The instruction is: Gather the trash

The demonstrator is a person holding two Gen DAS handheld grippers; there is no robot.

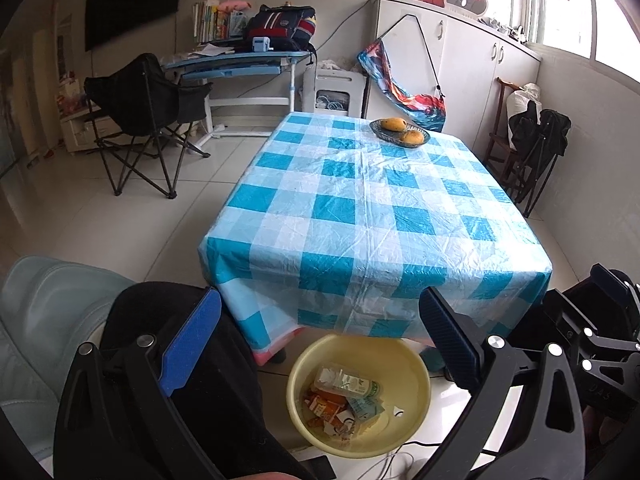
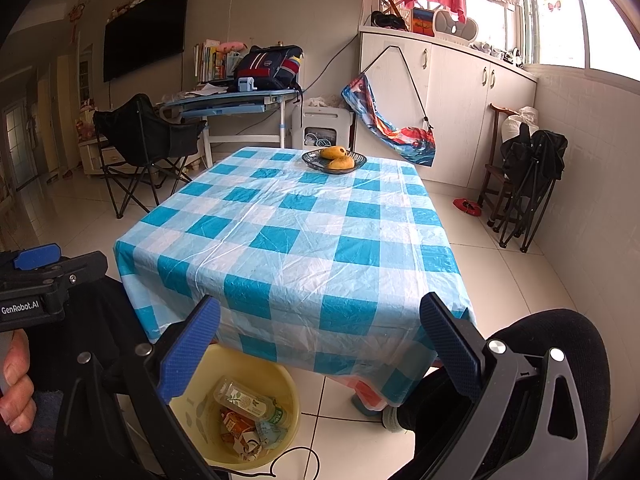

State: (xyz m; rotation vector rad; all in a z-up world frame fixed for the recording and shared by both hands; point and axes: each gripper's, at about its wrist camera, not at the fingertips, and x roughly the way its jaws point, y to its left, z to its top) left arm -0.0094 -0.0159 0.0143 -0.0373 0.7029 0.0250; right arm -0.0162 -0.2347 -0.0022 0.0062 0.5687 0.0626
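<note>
Our grippers, left [image 1: 320, 344] and right [image 2: 320, 344], spread empty; trash [image 1: 344, 400] fills basin [image 1: 416, 412] at bottom, table [image 1: 376, 216] apparently cleared.

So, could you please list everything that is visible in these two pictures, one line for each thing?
table: one, blue and white checked cloth, centre of room
fruit dish: one, dark, far end of table, holds two yellow-orange fruits
basin: one, yellow, on floor at near table edge
trash: several pieces, clear bottle with green label, orange carton, paper scraps, inside basin
folding chair: one, black, left of table
desk: one, blue and white, by back wall, backpack and books on it
TV: one, black, on wall
cabinets: white, under window
left tongs: blue pads, open, empty
right tongs: blue pads, open, empty
</note>
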